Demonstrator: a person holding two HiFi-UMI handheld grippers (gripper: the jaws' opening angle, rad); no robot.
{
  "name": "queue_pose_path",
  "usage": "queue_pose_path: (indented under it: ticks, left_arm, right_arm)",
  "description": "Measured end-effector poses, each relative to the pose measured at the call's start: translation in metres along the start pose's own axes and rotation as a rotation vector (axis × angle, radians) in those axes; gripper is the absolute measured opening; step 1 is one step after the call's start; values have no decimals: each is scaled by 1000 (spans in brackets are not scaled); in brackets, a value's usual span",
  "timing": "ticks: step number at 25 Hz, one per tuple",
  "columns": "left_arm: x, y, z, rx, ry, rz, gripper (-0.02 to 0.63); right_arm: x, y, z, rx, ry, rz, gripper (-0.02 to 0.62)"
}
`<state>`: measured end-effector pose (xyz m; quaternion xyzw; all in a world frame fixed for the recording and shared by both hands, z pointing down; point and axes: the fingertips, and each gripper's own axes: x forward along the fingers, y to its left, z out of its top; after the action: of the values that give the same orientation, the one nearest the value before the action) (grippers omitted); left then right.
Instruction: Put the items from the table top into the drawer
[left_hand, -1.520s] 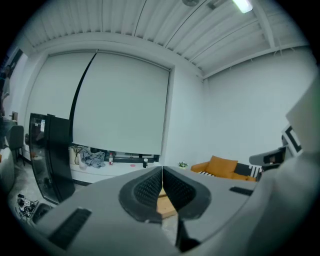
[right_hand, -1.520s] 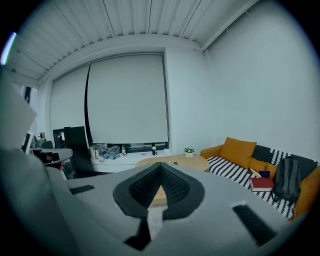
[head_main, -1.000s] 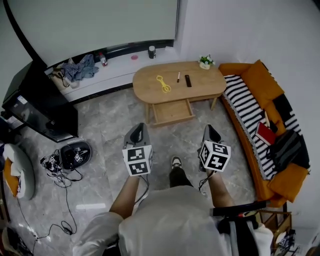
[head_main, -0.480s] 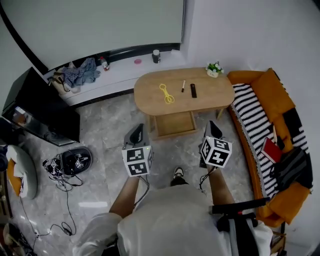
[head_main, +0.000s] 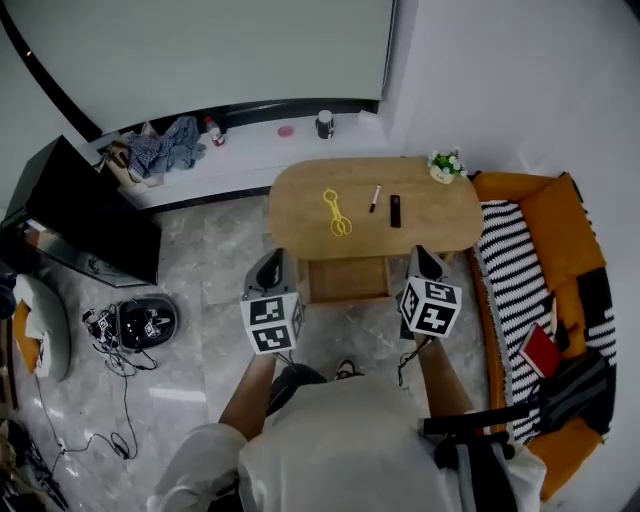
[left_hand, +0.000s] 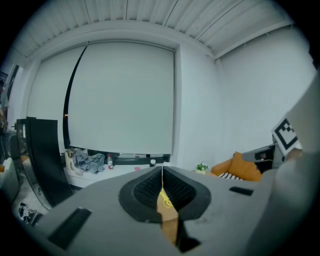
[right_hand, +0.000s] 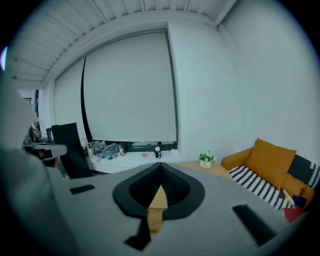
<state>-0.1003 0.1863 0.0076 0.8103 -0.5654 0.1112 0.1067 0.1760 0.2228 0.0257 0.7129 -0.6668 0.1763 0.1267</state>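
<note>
left claw (head_main: 271, 266) closed tight, empty. yellow tongs (head_main: 336, 212) lie beyond it on the surface (head_main: 295, 210), long axis near-to-far. open drawer (head_main: 348, 280) between the claws. pen (head_main: 376, 198) and remote (head_main: 395, 210) lie nearer the right claw (head_main: 424, 262), also closed, empty.

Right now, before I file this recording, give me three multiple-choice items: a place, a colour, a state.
1. Where does the small potted plant stand? A) on the oval wooden table, at the end by the orange sofa B) in the drawer C) on the floor
2. What colour is the looped plastic tool on the table? A) red B) yellow C) blue
3. The wooden drawer under the table top is: A) shut B) pulled open C) missing
Key: 1 A, it sits at the sofa end; 2 B, plainly yellow; 3 B, its inside shows.
</note>
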Motion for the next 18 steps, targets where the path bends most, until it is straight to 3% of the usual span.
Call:
queue_pose_path:
  ticks: [3,10,15,18]
  left_arm:
    - [30,13,-2,-18,29,18,11]
    - [110,41,1,6,77,-40,11]
    - [153,48,7,20,106,-83,11]
    - [176,55,-9,19,127,-96,11]
  right_arm:
    - [36,8,5,-1,26,22,-7]
    - [106,33,25,31,36,6,-7]
    - [138,31,22,23,75,-10,-6]
    - [160,38,2,12,121,2,-7]
